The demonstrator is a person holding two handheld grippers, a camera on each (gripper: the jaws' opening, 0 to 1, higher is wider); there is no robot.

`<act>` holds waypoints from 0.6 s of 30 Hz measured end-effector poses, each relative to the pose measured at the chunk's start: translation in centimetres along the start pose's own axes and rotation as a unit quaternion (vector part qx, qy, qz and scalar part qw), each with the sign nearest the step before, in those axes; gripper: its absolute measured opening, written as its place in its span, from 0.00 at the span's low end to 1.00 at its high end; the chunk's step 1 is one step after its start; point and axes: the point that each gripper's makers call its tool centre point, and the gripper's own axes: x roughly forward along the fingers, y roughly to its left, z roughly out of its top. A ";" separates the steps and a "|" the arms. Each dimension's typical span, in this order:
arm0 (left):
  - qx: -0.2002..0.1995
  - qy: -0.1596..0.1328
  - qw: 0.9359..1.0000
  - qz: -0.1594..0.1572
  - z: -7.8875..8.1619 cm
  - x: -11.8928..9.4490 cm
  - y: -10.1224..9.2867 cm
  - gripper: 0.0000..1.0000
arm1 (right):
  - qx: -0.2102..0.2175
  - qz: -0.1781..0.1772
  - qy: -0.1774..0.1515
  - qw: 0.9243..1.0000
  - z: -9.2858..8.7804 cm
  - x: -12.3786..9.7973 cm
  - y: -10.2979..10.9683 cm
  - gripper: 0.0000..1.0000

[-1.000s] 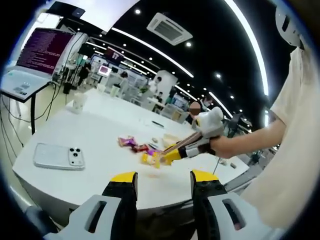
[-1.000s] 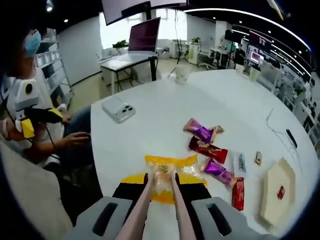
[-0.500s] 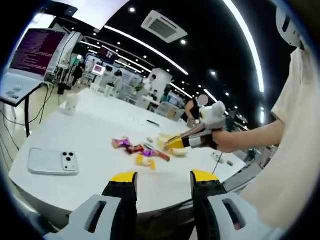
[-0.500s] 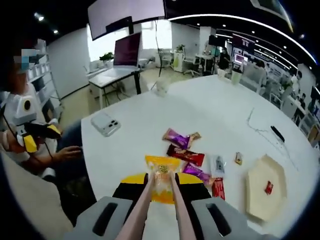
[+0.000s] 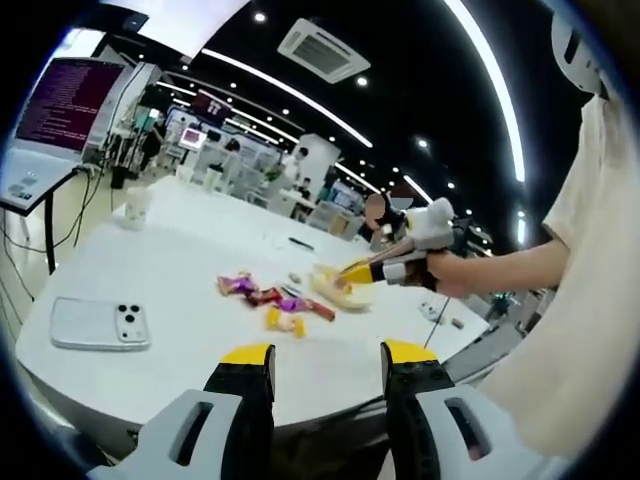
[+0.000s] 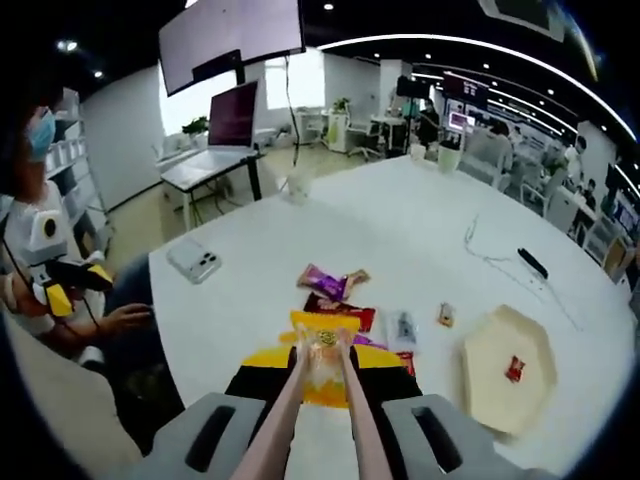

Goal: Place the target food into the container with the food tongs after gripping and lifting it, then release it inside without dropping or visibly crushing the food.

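Observation:
In the right gripper view my right gripper (image 6: 322,362) is shut on pinkish food tongs (image 6: 345,420), whose tips pinch a yellow-wrapped snack (image 6: 322,345) held above the table. The cream hexagonal tray (image 6: 490,385) lies to the right with one small red piece (image 6: 515,368) in it. In the left gripper view a hand holds that right gripper (image 5: 418,248) with the tongs (image 5: 375,262) pointing down over the tray (image 5: 335,290). My left gripper (image 5: 328,355) stands open at the near table edge, nothing between its fingers.
Purple (image 6: 328,282), red (image 6: 340,312) and white (image 6: 402,325) snack packets lie on the white round table (image 6: 420,230); another yellow packet (image 5: 283,320) lies there too. A phone (image 6: 195,262), a cup (image 6: 297,185) and a black pen (image 6: 530,262) also rest there. A laptop desk (image 6: 215,160) stands beyond.
The right gripper has risen with the tongs and yellow snack and shifted toward the tray. The left gripper stays open, its view only slightly shifted.

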 end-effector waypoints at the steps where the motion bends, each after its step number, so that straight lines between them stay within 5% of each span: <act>1: 0.000 0.001 1.000 0.000 -0.1 0.0 0.1 0.41 | 0.001 -0.001 -0.001 1.000 0.1 -0.1 -0.1 0.20; 18: 0.003 0.003 1.000 -0.007 0.1 0.5 -0.3 0.42 | 0.008 -0.017 -0.017 1.000 1.2 -1.3 -1.4 0.20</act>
